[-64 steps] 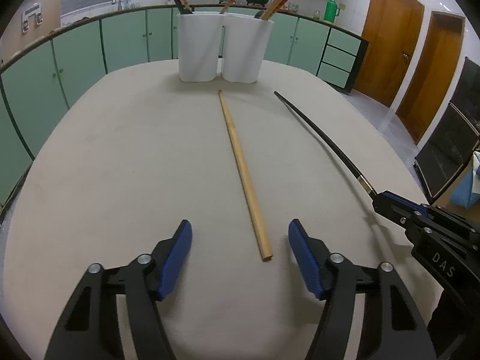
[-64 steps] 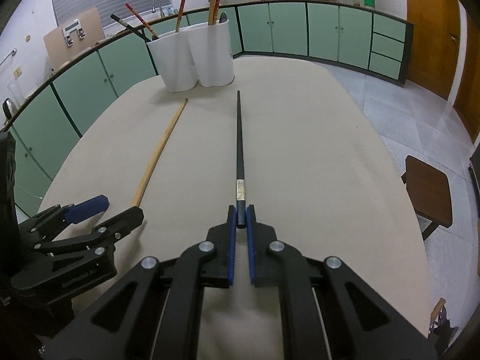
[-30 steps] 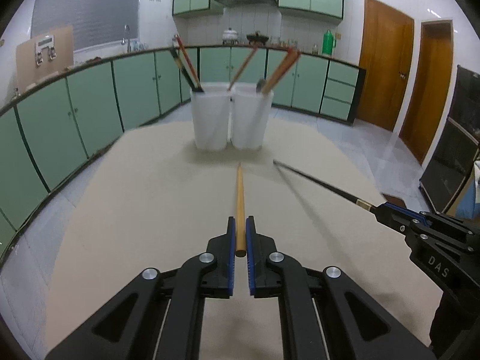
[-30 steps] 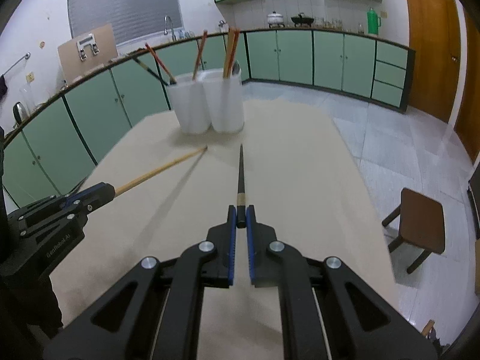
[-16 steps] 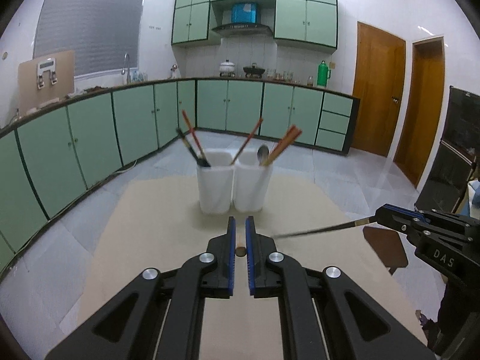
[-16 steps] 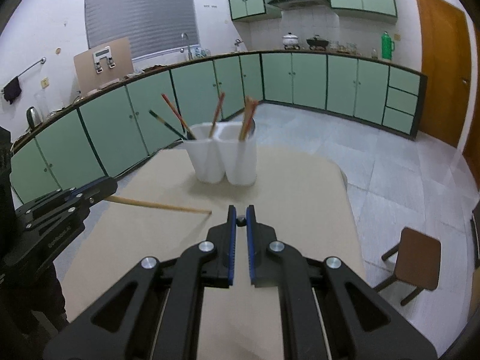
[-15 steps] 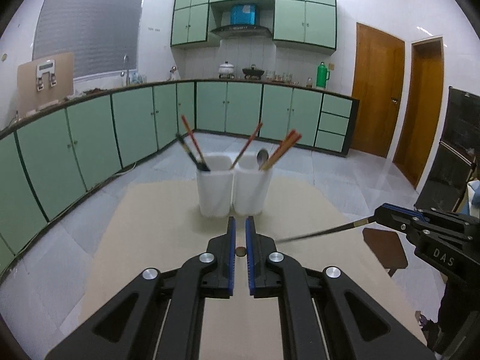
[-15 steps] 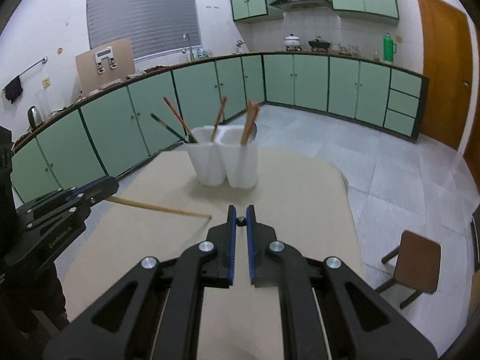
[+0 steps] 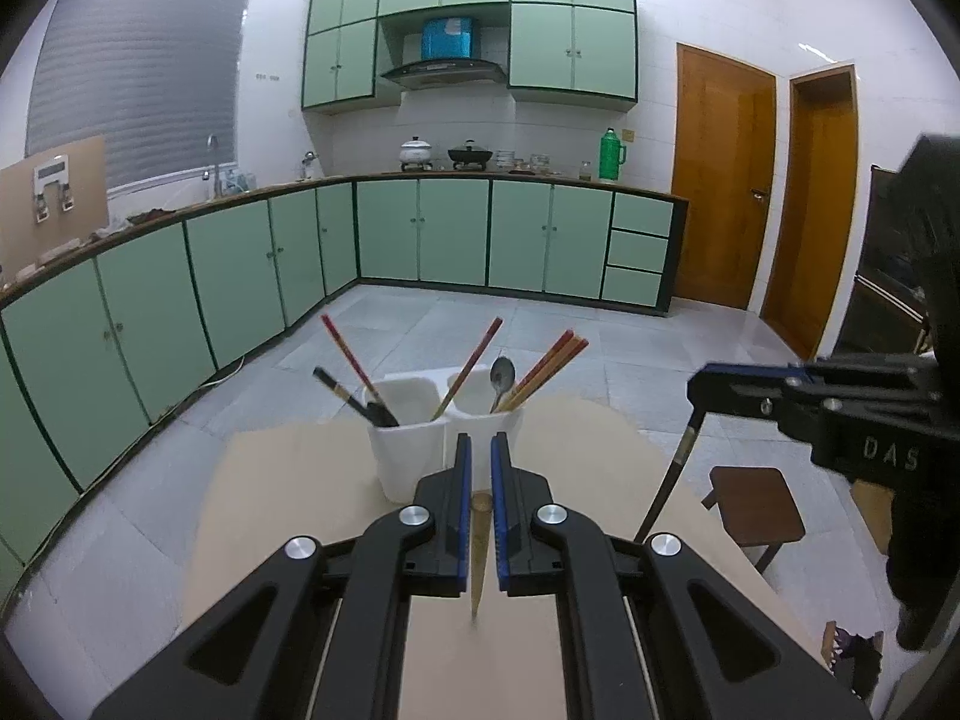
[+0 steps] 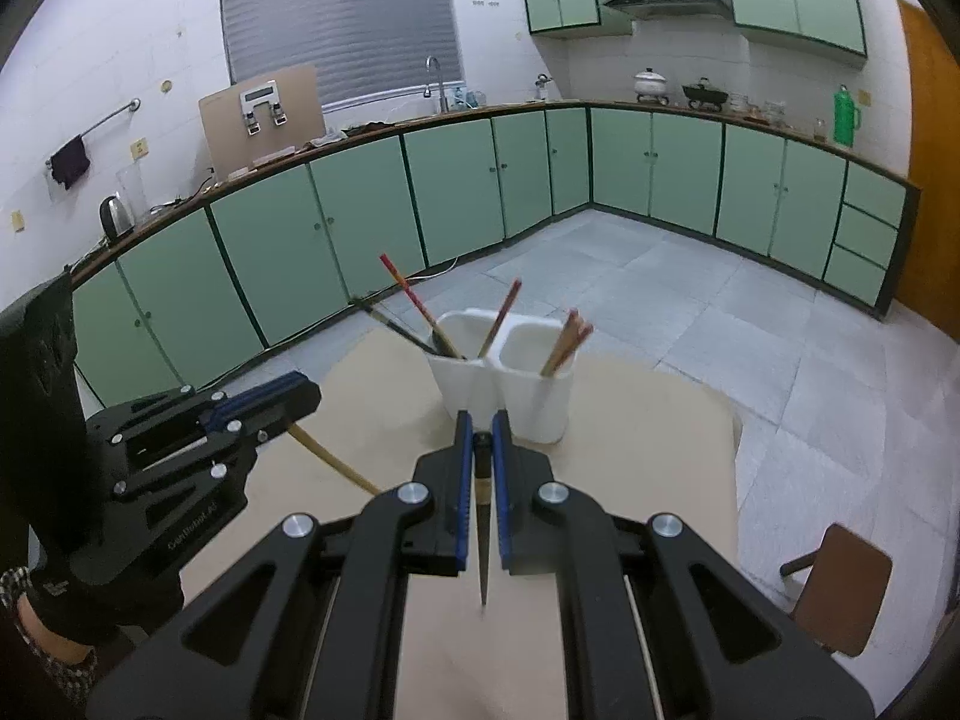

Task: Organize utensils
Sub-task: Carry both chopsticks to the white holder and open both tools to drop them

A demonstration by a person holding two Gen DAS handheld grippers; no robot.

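Observation:
My left gripper (image 9: pixel 478 456) is shut on a light wooden chopstick (image 9: pixel 479 558) that hangs tip down above the table. My right gripper (image 10: pixel 482 435) is shut on a black chopstick (image 10: pixel 483 540), also tip down. Each shows in the other view: the black chopstick (image 9: pixel 666 486) under the right gripper (image 9: pixel 696 387), the wooden chopstick (image 10: pixel 333 459) under the left gripper (image 10: pixel 300 396). A white two-compartment holder (image 9: pixel 444 441) stands ahead on the table, with red and black chopsticks and a spoon (image 9: pixel 502 375) in it. It also shows in the right wrist view (image 10: pixel 504 384).
The beige table (image 9: pixel 288 480) carries the holder near its far edge. A brown stool (image 9: pixel 756 510) stands on the tiled floor at the right. Green cabinets (image 9: pixel 420 234) line the walls behind.
Both grippers have risen and tipped, so each chopstick now hangs tip down instead of pointing forward. The holder appears lower and closer, with its open top in sight.

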